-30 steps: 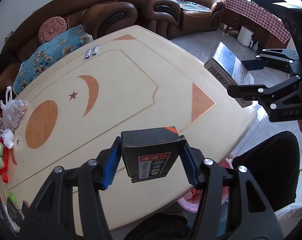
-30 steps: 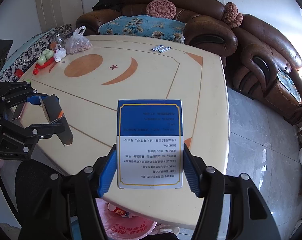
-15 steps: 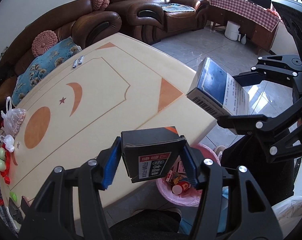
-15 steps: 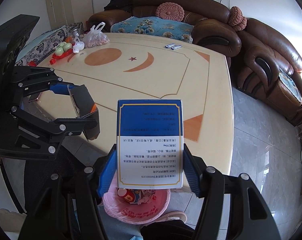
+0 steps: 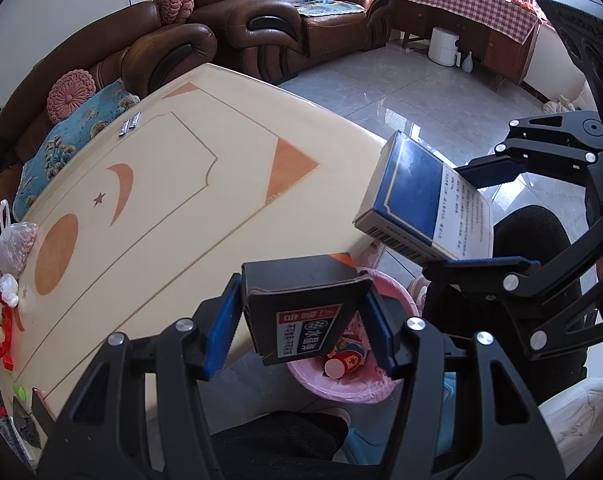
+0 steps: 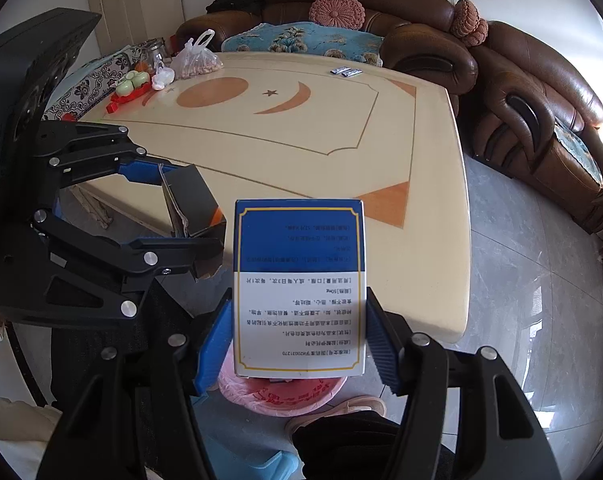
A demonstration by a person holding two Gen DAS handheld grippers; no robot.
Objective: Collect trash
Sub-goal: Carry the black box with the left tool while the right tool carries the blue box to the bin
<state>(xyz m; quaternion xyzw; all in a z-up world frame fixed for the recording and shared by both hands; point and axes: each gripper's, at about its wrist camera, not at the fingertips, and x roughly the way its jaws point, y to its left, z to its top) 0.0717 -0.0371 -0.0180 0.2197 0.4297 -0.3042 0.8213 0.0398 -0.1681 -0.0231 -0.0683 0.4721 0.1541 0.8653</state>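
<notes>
Black card, torn open at one end, makes up the small box that we hold in our left gripper, whose blue pads press on its two sides at about half their spread. The box carries a red and dark label on its near face and an orange corner at its far edge. In our right gripper we hold a blue and white carton printed with small text, its blue pads closed on the carton's long edges at a middling width. Both boxes hang off the near edge of the cream table, above the floor, and the pink-lined bin sits just below them, with a red cup and other packets already inside. From the right wrist view the bin shows right under the carton, and the left gripper with its black box stands to the left of it, near but apart. From the left wrist view the carton hovers to the right, beyond the table's corner. On the far side of the table lie two small silver sachets; at its far left sit a clear bag of nuts and some green and red items. A brown leather sofa rings the table.
</notes>
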